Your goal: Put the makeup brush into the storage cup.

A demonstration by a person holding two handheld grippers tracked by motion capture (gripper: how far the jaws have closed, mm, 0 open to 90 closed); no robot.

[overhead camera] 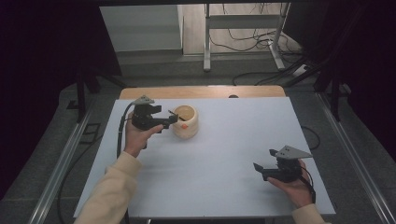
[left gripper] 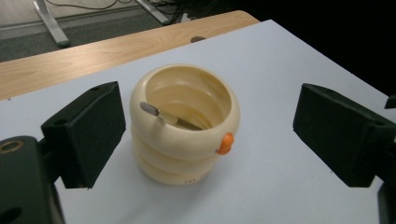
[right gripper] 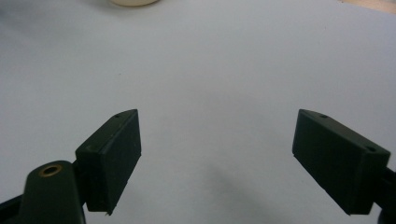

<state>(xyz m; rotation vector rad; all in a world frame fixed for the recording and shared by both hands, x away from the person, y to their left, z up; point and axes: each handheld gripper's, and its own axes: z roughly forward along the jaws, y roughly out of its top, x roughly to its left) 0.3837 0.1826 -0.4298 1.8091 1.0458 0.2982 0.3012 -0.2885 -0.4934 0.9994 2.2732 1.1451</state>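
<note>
My left gripper (left gripper: 205,135) stands wide open, the cream ribbed cup (left gripper: 184,126) just ahead between its jaws, untouched. A careless swing could clip its rim and tip out the small metal spatula (left gripper: 161,114) inside.

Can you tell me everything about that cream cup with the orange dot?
The cream cup looks like smooth plastic rings stacked up, with a small orange knob at its rim. It stands upright on the white table, open on top. A thin metal stick leans inside against the rim. The left tongs are open and not touching it.
</note>
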